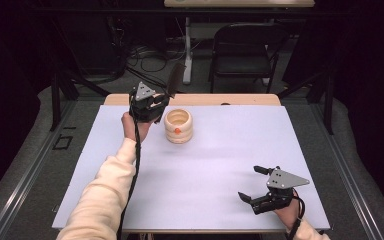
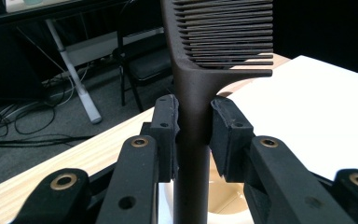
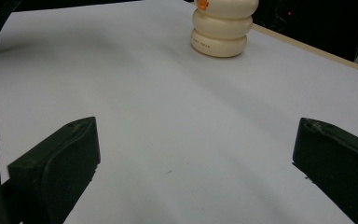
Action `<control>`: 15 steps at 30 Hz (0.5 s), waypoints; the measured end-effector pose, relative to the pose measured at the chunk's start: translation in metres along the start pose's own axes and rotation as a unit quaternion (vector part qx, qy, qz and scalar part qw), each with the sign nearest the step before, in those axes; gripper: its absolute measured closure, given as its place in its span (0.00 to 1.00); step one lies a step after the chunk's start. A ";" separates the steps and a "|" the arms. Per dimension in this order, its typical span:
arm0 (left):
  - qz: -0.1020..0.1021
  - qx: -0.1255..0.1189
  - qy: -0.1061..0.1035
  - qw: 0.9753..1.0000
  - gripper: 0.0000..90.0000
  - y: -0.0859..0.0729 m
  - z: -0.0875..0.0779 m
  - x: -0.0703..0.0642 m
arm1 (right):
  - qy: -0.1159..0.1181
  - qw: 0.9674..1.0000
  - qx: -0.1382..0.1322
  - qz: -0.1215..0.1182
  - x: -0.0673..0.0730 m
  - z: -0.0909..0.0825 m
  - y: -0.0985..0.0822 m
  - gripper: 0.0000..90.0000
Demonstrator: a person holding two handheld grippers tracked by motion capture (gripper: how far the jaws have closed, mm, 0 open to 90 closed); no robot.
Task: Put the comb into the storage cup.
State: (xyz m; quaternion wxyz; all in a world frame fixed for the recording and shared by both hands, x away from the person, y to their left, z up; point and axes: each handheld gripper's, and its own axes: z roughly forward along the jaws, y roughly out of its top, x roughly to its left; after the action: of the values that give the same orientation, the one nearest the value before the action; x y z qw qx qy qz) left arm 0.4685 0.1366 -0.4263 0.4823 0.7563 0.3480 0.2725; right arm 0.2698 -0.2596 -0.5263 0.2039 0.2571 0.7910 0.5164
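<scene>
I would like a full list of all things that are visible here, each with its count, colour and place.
comb: one, dark brown, held upright by its handle, teeth at the top, beside the holder
ribbed holder: one, cream with a small orange mark, open at the top, far left part of the sheet
sheet: one, white, covers most of the table
table: one, light wood, edge shows past the sheet
folding chair: one, black, on the floor behind the table
cables: several, dark, on the floor behind the table
left tongs: one, black, shut on the comb handle
right tongs: one, black, open, low over the near right part of the sheet
sleeves: two, cream, bottom edge
</scene>
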 end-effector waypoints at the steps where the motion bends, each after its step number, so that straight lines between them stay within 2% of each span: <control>1: 0.000 0.000 -0.001 1.000 0.80 0.000 0.000 0.000 | 0.000 1.000 0.000 0.000 0.000 0.000 0.000 0.00; 15: 0.002 -0.006 -0.001 1.000 0.80 0.005 0.006 -0.003 | 0.000 1.000 0.000 0.001 0.000 0.000 0.000 0.00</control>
State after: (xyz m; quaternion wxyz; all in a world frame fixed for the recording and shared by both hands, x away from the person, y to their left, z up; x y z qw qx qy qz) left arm 0.4726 0.1296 -0.4246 0.4864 0.7545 0.3441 0.2751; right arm 0.2698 -0.2597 -0.5262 0.2036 0.2576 0.7907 0.5167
